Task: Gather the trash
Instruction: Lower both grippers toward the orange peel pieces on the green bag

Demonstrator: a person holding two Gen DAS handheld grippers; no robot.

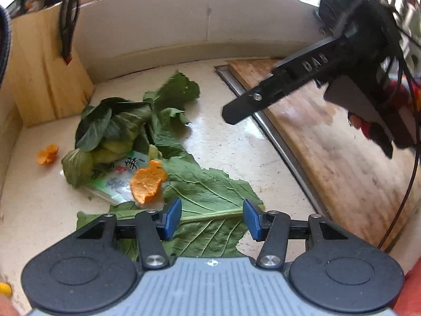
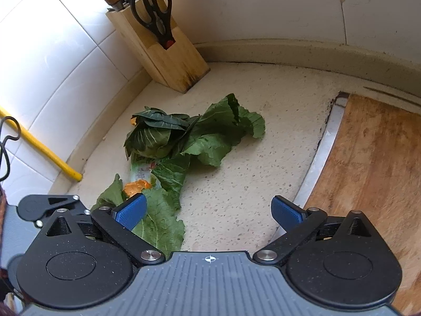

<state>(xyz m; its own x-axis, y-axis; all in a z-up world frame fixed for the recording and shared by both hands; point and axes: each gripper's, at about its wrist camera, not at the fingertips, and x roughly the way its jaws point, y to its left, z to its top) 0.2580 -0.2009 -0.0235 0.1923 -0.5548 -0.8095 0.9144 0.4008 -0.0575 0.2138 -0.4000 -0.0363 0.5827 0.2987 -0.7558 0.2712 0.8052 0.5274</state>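
A pile of green vegetable leaves (image 1: 147, 131) lies on the speckled counter, with a printed plastic wrapper (image 1: 118, 181) under it. An orange peel (image 1: 147, 181) rests on the wrapper and a smaller peel (image 1: 47, 154) lies to the left. My left gripper (image 1: 211, 220) is open, low over a large flat leaf (image 1: 208, 192), whose stem runs between the blue pads. The right gripper's body (image 1: 315, 79) hangs above the cutting board. In the right wrist view the leaves (image 2: 200, 137), wrapper (image 2: 139, 171) and peel (image 2: 135, 187) lie ahead-left; my right gripper (image 2: 209, 213) is open over bare counter.
A wooden knife block (image 2: 168, 52) with black scissors (image 2: 155, 13) stands in the back corner against the tiled wall. A wooden cutting board (image 2: 368, 163) lies to the right beside a metal sink rim (image 2: 323, 144). A yellow pipe (image 2: 39, 147) runs along the left wall.
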